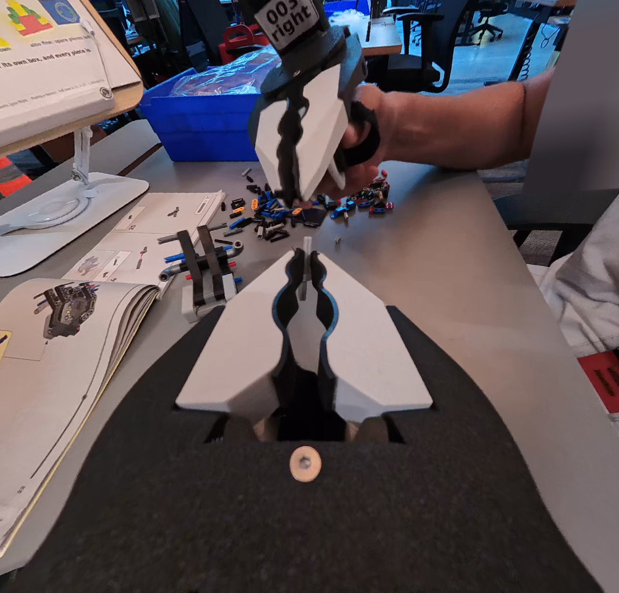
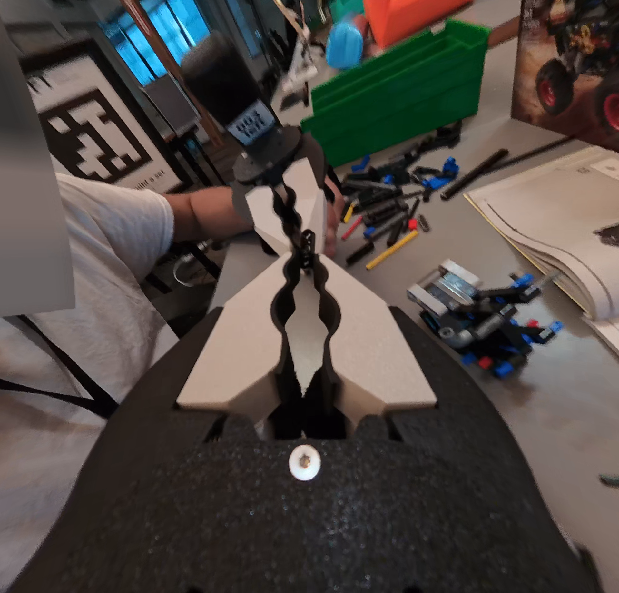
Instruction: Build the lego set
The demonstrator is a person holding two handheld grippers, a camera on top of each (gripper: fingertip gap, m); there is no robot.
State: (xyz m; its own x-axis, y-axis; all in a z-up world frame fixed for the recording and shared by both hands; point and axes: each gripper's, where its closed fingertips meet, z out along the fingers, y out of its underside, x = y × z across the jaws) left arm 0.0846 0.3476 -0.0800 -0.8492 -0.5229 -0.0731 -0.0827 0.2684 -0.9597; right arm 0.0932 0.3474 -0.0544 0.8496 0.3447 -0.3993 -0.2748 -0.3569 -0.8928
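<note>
My left claw [image 1: 305, 258] is clamped on a slim light-grey plastic axle [image 1: 305, 268] and my right claw [image 2: 305, 258] on a short black holed beam [image 2: 307, 247], both lifted off the grey tabletop [image 1: 418, 275], ready for joining.

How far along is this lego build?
Early stage. Done: one small black-and-grey sub-assembly stands beside the open instruction booklet. In hand: the left gripper pinches a grey axle; the right gripper a black beam. Left: the loose-parts pile.
</note>
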